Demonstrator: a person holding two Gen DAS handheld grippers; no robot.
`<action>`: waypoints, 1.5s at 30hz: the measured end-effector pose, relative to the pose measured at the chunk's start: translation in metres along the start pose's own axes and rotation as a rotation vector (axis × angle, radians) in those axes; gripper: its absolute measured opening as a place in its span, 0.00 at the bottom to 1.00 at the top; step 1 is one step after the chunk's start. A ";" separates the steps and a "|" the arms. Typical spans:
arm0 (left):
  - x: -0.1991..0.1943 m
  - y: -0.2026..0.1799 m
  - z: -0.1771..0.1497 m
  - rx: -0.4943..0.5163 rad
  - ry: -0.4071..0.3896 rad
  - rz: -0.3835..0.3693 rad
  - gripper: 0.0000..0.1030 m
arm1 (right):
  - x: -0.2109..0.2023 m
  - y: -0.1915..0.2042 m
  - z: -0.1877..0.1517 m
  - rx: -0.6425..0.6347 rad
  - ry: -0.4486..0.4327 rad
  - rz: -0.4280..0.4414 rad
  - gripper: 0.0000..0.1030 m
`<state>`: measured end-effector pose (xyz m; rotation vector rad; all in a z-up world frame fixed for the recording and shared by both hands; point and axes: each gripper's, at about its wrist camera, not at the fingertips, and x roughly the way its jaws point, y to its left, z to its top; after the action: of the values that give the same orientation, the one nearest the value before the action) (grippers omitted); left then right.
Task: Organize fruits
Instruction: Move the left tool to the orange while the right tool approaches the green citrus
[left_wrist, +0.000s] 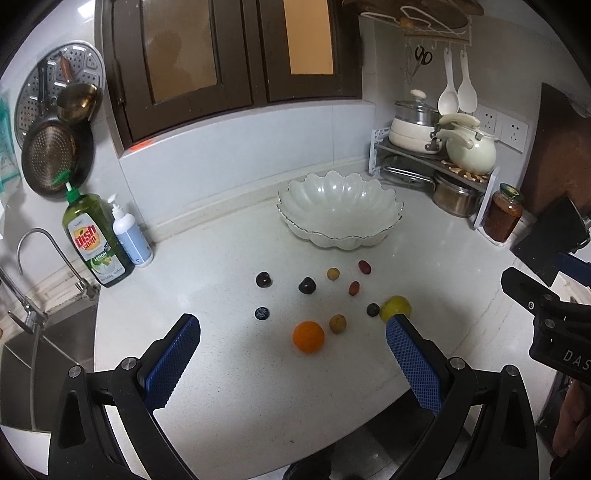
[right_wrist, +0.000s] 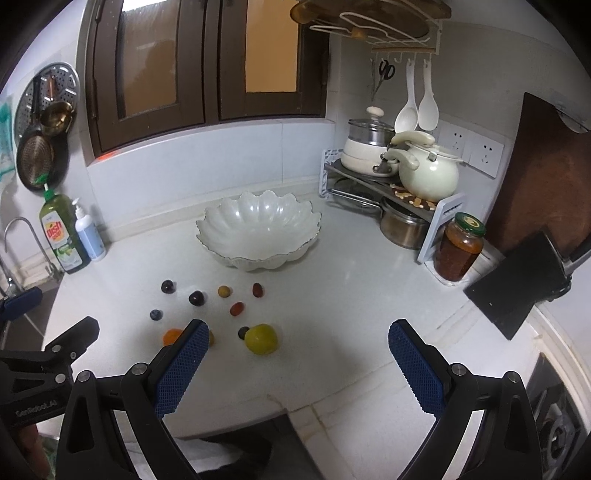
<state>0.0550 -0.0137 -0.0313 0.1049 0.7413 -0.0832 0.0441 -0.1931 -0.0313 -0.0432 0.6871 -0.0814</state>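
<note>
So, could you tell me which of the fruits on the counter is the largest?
The yellow-green fruit: it is clearly bigger than the orange one and the small dark and red ones around them.

The right hand-held gripper (right_wrist: 295, 363) is seen at the bottom of the frame, its blue pads (right_wrist: 417, 369) spread wide with nothing between them. A white scalloped bowl (right_wrist: 258, 230) is set on the white desk (right_wrist: 354, 295) at centre. Small fruits are scattered at lower left of the bowl: a yellow-green fruit (right_wrist: 261, 339), two dark plums (right_wrist: 196, 297), a blueberry (right_wrist: 156, 315) and an orange (right_wrist: 172, 336) partly hidden by the left pad. A jar (right_wrist: 458, 247) is placed at right.
</note>
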 end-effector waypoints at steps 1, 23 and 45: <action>0.004 0.001 0.001 -0.001 0.007 -0.003 1.00 | 0.003 0.002 0.001 -0.004 0.002 0.000 0.96; 0.072 0.013 0.005 0.035 0.085 -0.038 0.99 | 0.067 0.023 0.010 -0.062 0.061 0.021 0.96; 0.132 0.008 -0.011 0.098 0.158 -0.082 0.95 | 0.126 0.037 -0.004 -0.097 0.139 0.048 0.96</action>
<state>0.1451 -0.0092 -0.1281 0.1762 0.8998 -0.1912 0.1405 -0.1679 -0.1166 -0.1148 0.8305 -0.0051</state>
